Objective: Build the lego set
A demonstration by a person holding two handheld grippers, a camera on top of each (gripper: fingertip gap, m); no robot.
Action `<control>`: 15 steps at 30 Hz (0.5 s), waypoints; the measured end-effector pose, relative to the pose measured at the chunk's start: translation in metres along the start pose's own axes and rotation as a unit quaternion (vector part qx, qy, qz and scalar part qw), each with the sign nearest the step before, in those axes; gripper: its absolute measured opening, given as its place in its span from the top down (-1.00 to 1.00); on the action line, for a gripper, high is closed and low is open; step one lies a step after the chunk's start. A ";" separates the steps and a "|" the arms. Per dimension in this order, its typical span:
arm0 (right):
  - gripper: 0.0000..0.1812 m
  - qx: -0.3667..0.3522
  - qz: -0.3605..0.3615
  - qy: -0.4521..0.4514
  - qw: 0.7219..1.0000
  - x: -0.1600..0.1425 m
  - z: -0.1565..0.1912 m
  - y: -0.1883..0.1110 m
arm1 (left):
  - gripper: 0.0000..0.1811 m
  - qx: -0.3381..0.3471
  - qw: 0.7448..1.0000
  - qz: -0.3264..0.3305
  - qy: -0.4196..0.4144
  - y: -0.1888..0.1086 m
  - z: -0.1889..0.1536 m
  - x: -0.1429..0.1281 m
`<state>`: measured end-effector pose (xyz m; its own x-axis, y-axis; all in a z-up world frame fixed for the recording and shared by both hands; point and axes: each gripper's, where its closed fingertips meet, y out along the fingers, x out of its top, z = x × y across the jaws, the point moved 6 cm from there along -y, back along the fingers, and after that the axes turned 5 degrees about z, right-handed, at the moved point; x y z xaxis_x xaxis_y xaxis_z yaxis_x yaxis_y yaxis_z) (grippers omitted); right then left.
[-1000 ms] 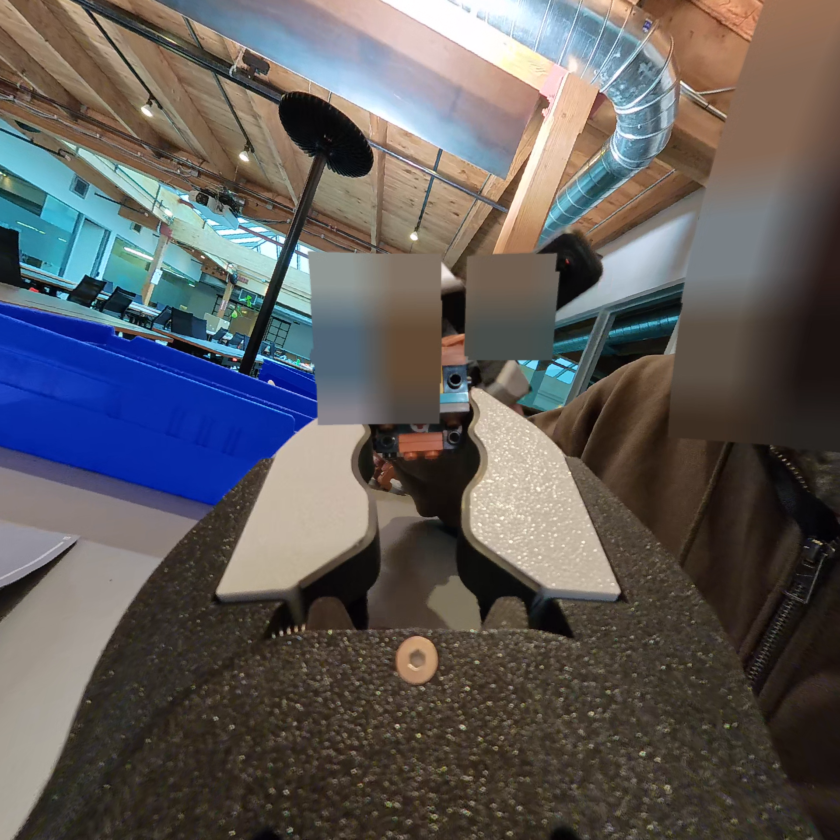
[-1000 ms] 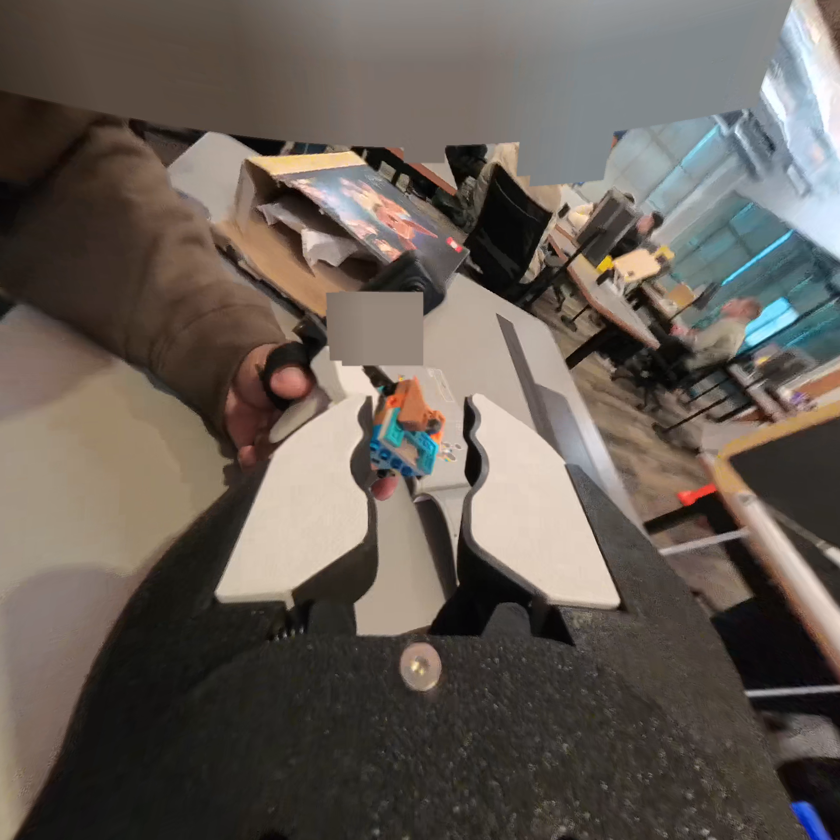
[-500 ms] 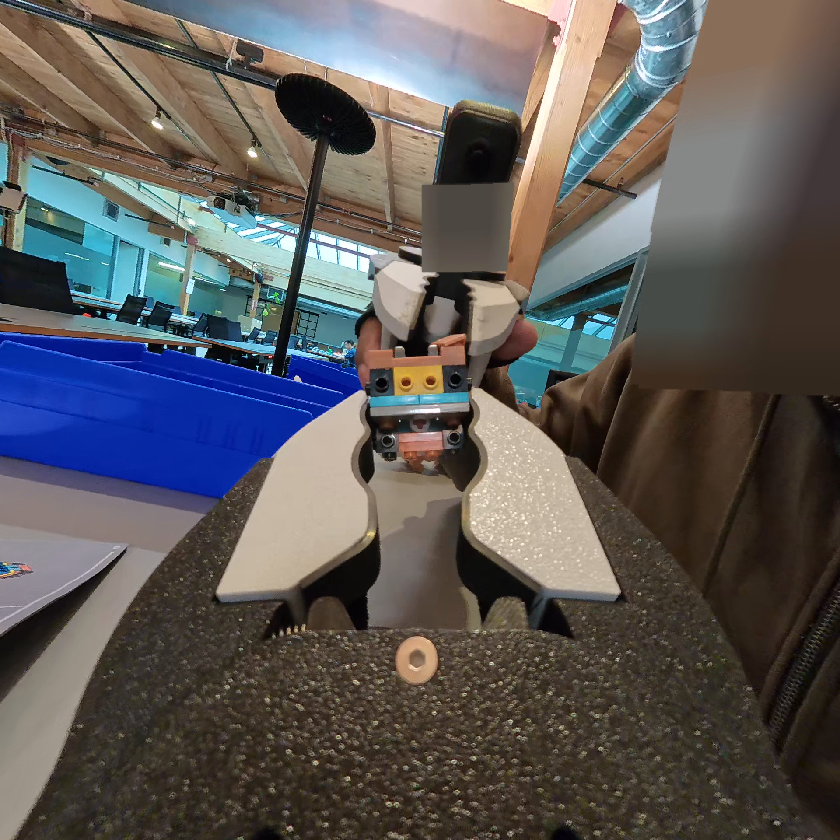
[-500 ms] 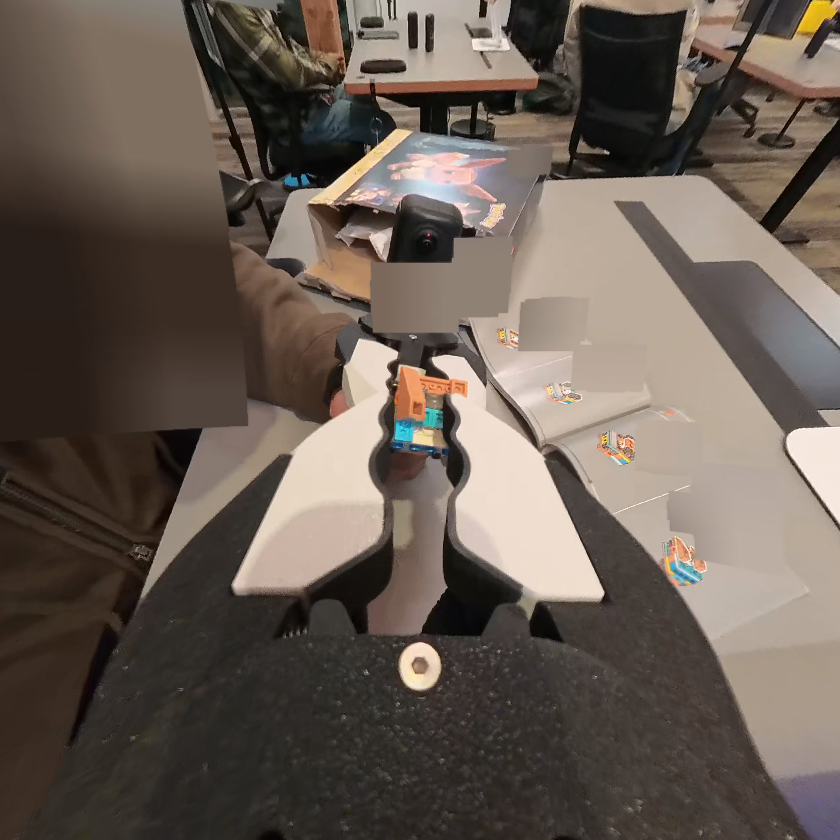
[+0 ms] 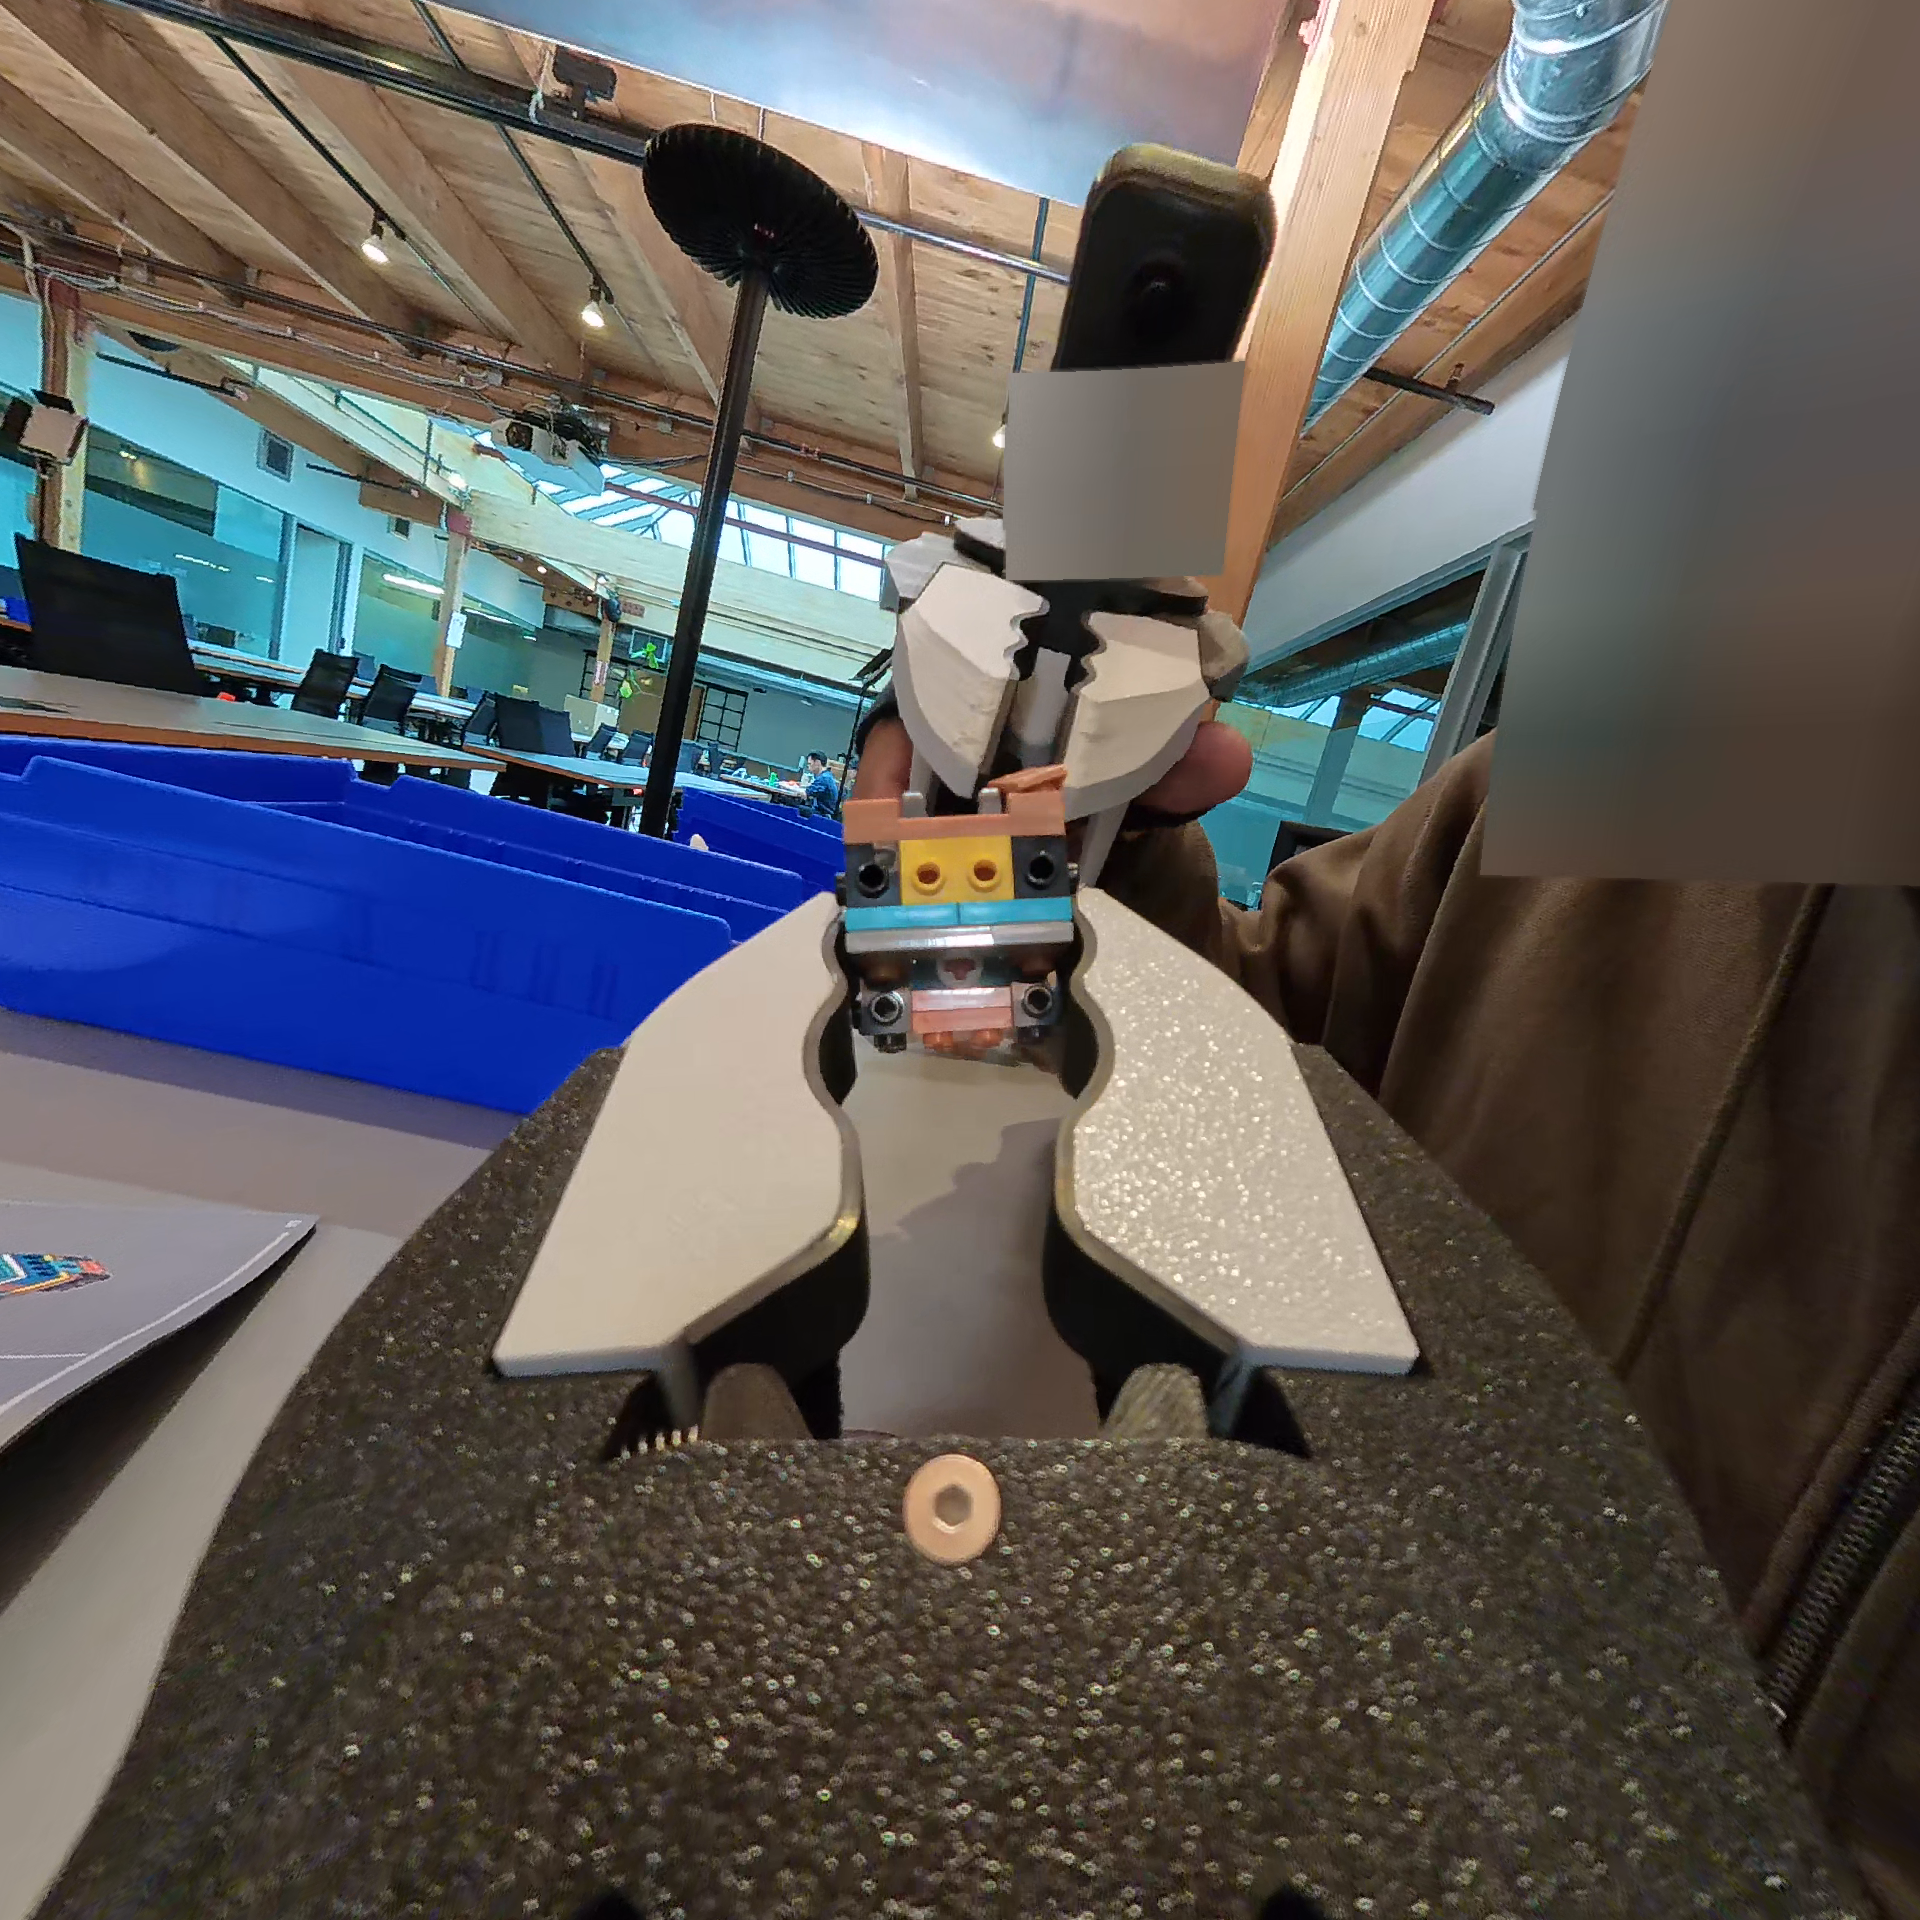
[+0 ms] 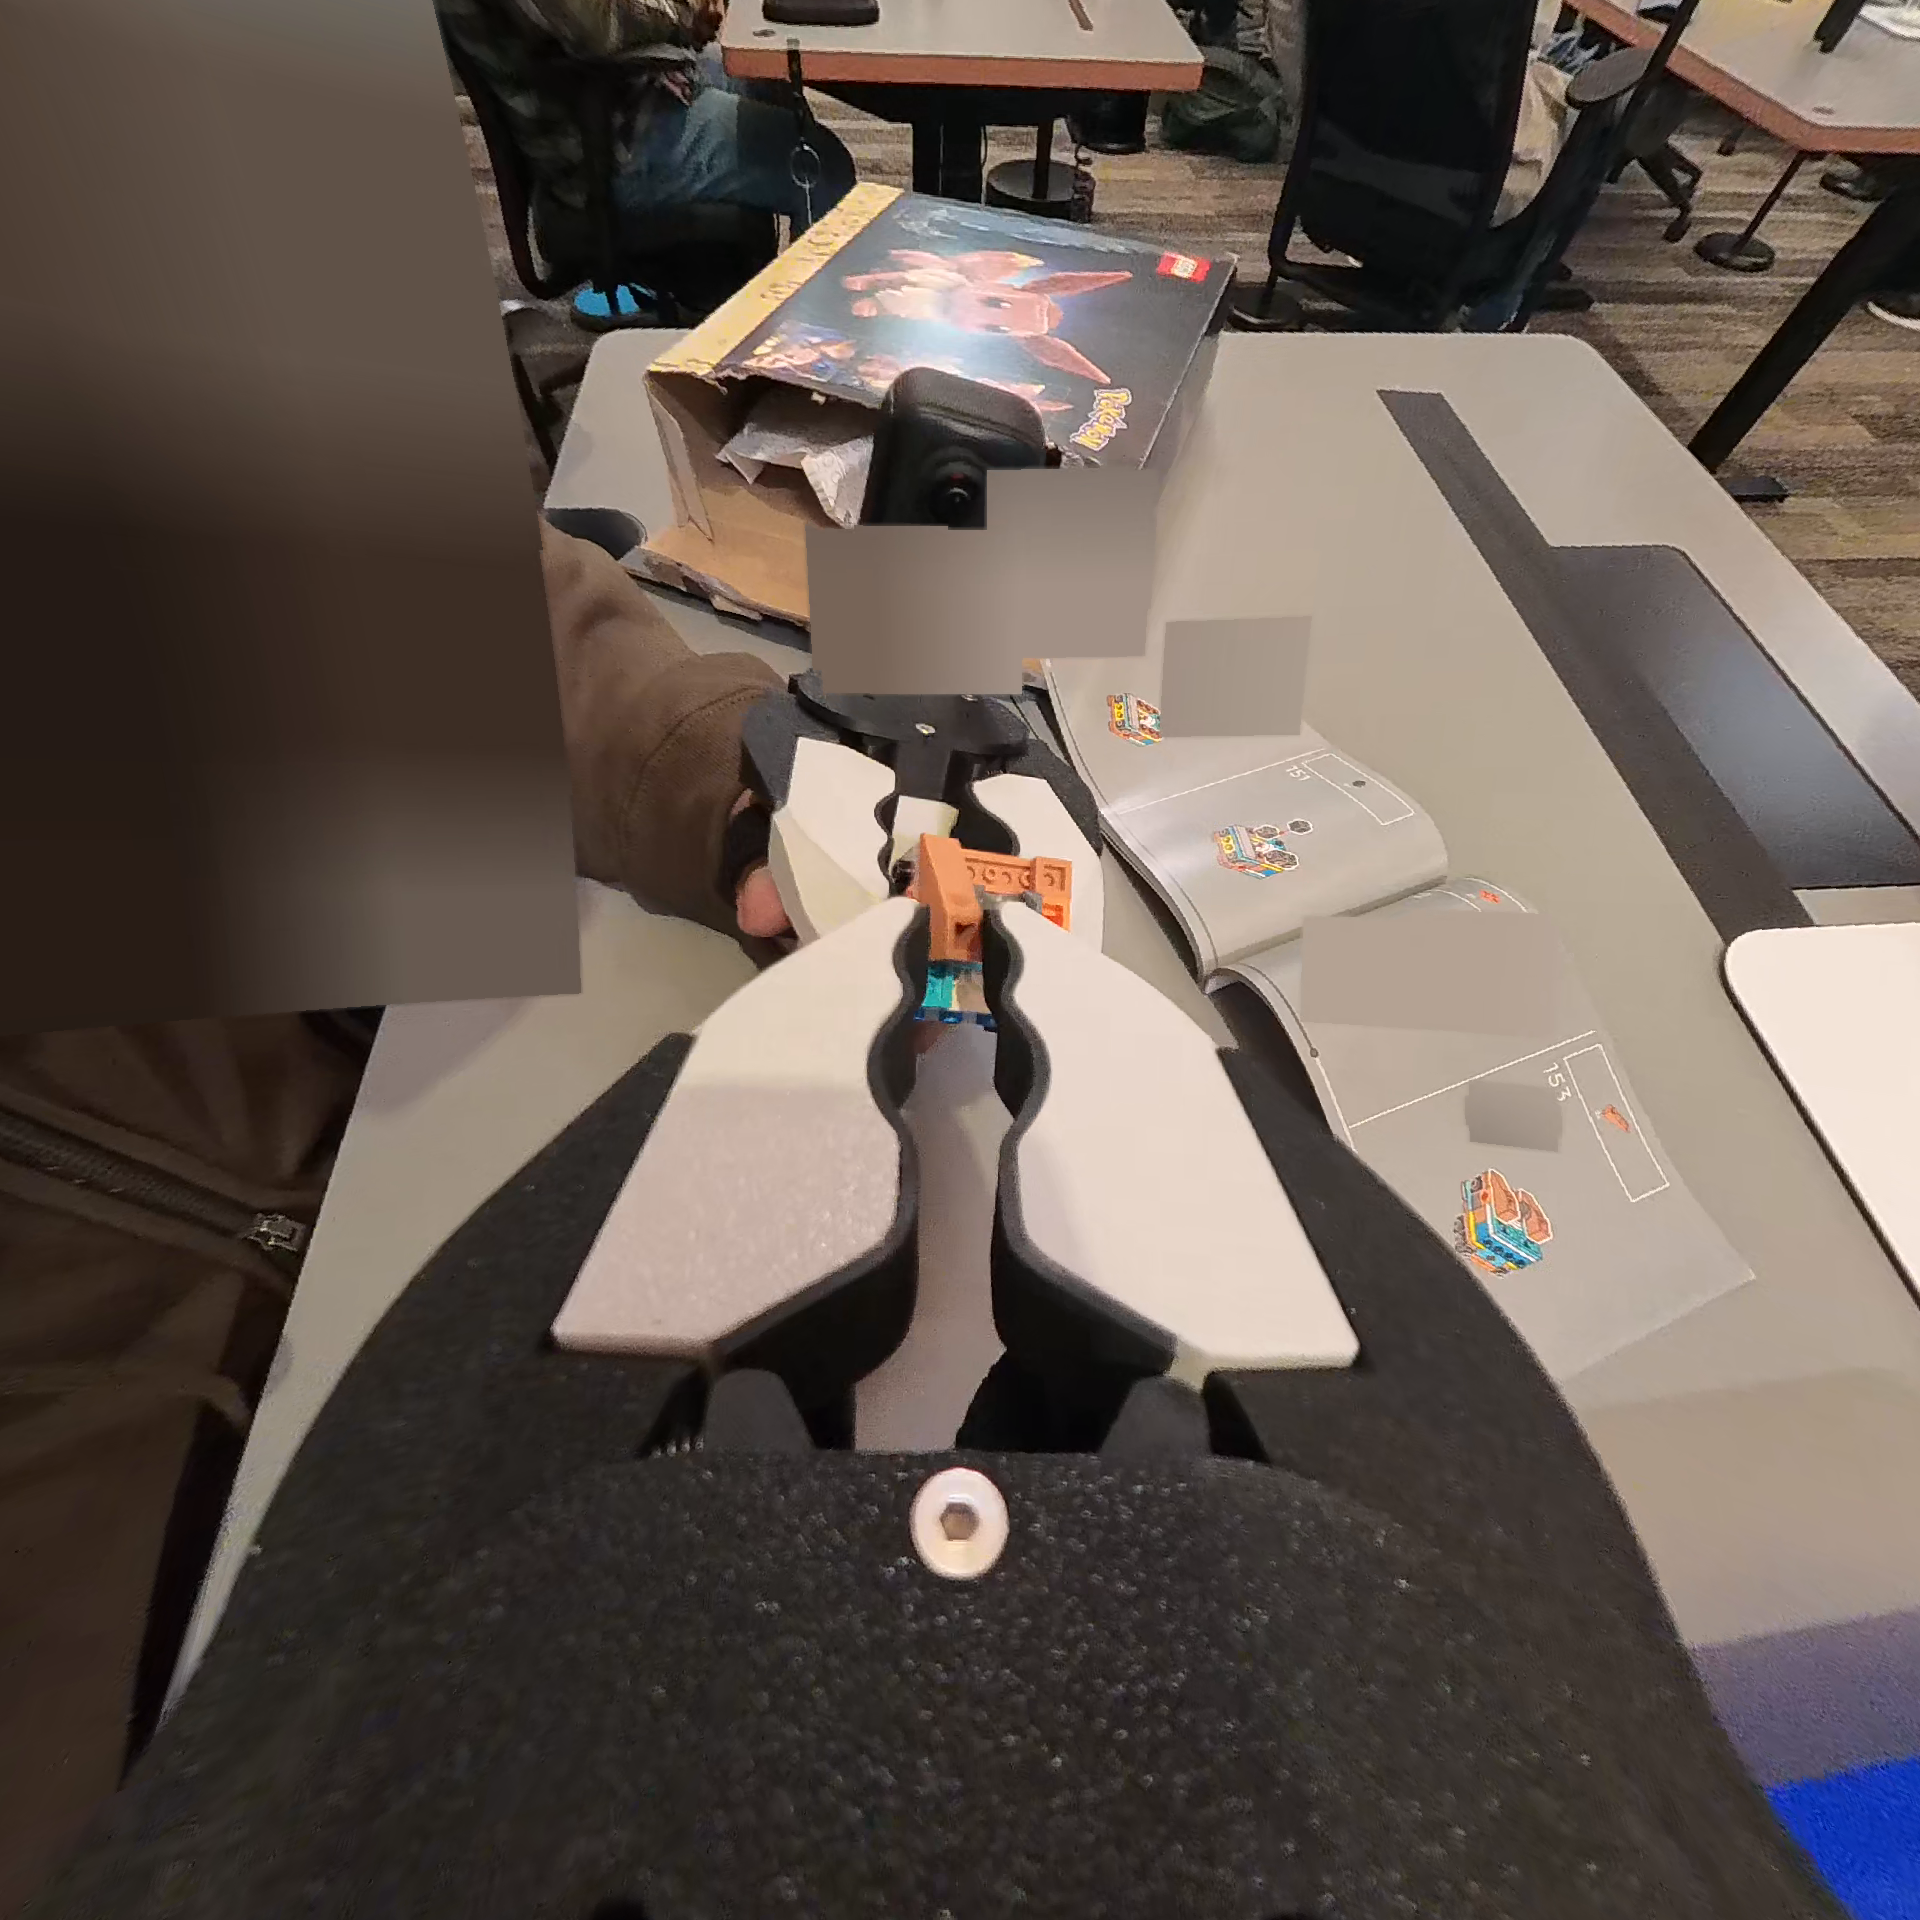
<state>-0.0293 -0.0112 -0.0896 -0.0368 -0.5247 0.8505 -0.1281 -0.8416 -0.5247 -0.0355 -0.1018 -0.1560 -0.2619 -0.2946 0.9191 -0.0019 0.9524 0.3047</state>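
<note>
A small lego assembly (image 5: 956,894) of teal, yellow, grey and orange bricks is held in the air above the grey table (image 6: 1351,499). My left gripper (image 5: 956,935) is shut on its lower sides. My right gripper (image 6: 951,930) faces the left one and is shut on the assembly's orange top piece (image 6: 951,894). In the left wrist view the right gripper (image 5: 1039,727) comes down onto the assembly from behind. In the right wrist view the left gripper (image 6: 935,821) shows just beyond the bricks. The assembly's underside is hidden.
Blue bins (image 5: 312,914) stand to the left. An open instruction booklet (image 6: 1299,862) lies on the table, with a torn lego box (image 6: 987,301) behind it and a white tray (image 6: 1849,1060) at the right edge. A person's brown sleeve (image 6: 644,727) is close by.
The two grippers have come to face each other. The right gripper's fingers have narrowed from open to shut on the orange top piece. The left gripper has kept its hold on the assembly.
</note>
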 end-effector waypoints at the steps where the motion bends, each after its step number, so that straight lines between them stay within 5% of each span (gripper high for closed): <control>1: 0.90 -0.005 0.004 -0.003 1.000 0.000 0.000 0.000 | 0.60 0.003 1.000 0.002 0.000 0.000 0.001 0.000; 15: 0.90 -0.069 0.088 -0.070 0.991 -0.010 0.000 0.000 | 0.60 0.037 0.998 0.053 -0.001 0.004 0.008 -0.010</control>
<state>-0.0287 -0.0062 -0.0981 0.0662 -0.6830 0.7275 -0.2665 -0.7147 -0.6467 -0.0404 -0.0946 -0.1661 -0.2672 -0.1923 0.9442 -0.0463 0.9813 0.1868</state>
